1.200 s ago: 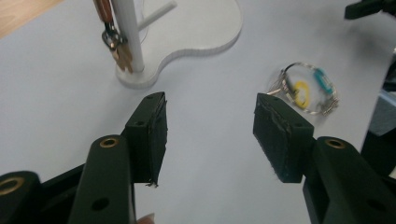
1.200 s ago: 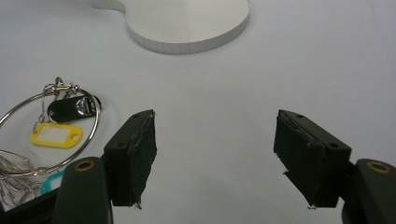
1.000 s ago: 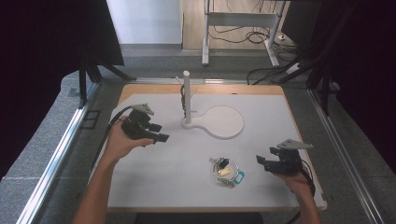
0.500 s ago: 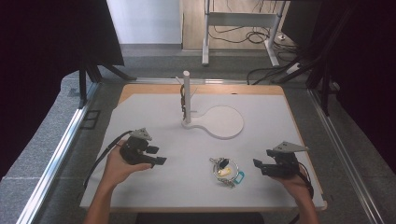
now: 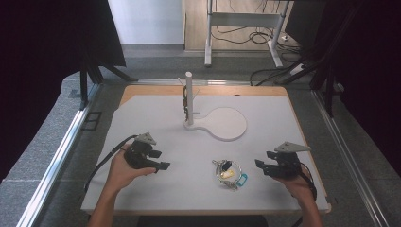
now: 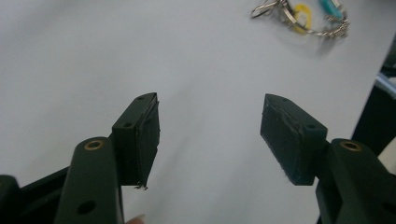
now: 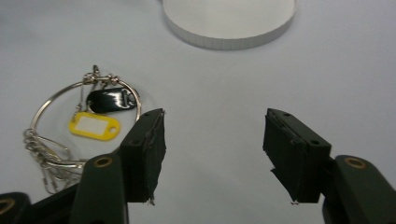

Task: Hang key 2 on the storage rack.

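Note:
A metal key ring point(image 5: 229, 172) point(image 7: 74, 130) point(image 6: 303, 16) with yellow, black and blue tags and several clips lies on the white mat, front centre. My left gripper point(image 5: 163, 165) point(image 6: 210, 135) is held low over the mat to the ring's left, jaws open and empty. My right gripper point(image 5: 261, 165) point(image 7: 212, 154) hovers just right of the ring, open, nothing between its pads. A white stand point(image 5: 189, 97) with an upright post and a round base disc point(image 5: 227, 123) point(image 7: 229, 21) sits at the mat's middle back.
The white mat point(image 5: 142, 113) covers a wooden table with metal rails along both sides. Cables trail from each gripper. Table legs and floor cables lie beyond the far edge.
My left gripper has come back toward the person and down toward the mat's front left. The right gripper has shifted slightly nearer the front. The ring has not moved.

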`<action>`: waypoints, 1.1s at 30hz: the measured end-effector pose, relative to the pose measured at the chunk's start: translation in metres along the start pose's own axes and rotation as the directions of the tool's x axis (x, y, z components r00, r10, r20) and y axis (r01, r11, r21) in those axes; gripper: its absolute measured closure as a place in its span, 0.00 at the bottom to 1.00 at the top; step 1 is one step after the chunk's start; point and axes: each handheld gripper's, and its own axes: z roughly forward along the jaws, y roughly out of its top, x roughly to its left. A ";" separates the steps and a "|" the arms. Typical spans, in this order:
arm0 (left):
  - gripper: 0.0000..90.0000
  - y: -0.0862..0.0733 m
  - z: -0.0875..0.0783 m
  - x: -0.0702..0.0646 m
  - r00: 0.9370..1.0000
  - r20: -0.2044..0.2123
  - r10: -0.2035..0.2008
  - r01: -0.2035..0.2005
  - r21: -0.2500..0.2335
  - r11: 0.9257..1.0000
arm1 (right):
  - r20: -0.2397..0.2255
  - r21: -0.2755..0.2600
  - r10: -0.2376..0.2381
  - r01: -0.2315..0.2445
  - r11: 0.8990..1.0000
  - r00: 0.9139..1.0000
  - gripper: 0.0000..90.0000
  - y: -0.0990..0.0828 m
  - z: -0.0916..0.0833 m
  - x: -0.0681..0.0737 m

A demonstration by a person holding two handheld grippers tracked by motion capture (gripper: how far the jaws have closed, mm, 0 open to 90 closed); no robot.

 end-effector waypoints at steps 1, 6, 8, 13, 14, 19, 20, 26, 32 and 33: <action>0.42 -0.001 0.000 -0.001 1.000 0.004 -0.002 0.002 -0.005 1.000 | -0.012 0.005 -0.003 0.003 1.000 1.000 0.46 0.002 0.001 0.001; 0.42 -0.002 -0.001 -0.002 1.000 0.001 0.021 -0.021 0.017 1.000 | -0.072 0.102 -0.063 0.071 0.992 0.995 0.48 0.018 0.009 0.009; 0.42 -0.004 -0.002 -0.003 1.000 0.008 0.029 -0.029 0.015 0.999 | -0.099 0.133 -0.061 0.074 0.988 0.993 0.49 0.026 0.013 0.011; 0.41 -0.005 -0.005 -0.004 0.999 0.021 0.037 -0.037 0.009 0.999 | -0.130 0.229 -0.113 0.141 0.963 0.985 0.52 0.045 0.029 0.025; 0.41 -0.005 -0.006 -0.004 0.999 0.026 0.036 -0.036 0.004 0.999 | -0.140 0.243 -0.120 0.151 0.958 0.983 0.52 0.047 0.032 0.027; 0.41 -0.006 -0.005 -0.005 0.998 0.037 0.049 -0.049 0.010 0.999 | -0.156 0.293 -0.131 0.172 0.941 0.979 0.55 0.053 0.042 0.034; 0.41 -0.006 -0.005 -0.004 0.998 0.037 0.051 -0.051 0.011 0.999 | -0.162 0.308 -0.127 0.172 0.936 0.979 0.55 0.053 0.043 0.034; 0.41 -0.007 -0.003 -0.006 0.998 0.035 0.054 -0.055 0.017 0.998 | -0.172 0.360 -0.133 0.188 0.914 0.976 0.58 0.054 0.053 0.037; 0.41 -0.008 -0.005 -0.007 0.998 0.031 0.061 -0.061 0.026 0.998 | -0.202 0.399 -0.128 0.201 0.895 0.971 0.62 0.055 0.064 0.039; 0.41 -0.009 -0.004 -0.008 0.998 0.027 0.054 -0.054 0.026 0.998 | -0.205 0.405 -0.130 0.205 0.891 0.970 0.63 0.055 0.066 0.038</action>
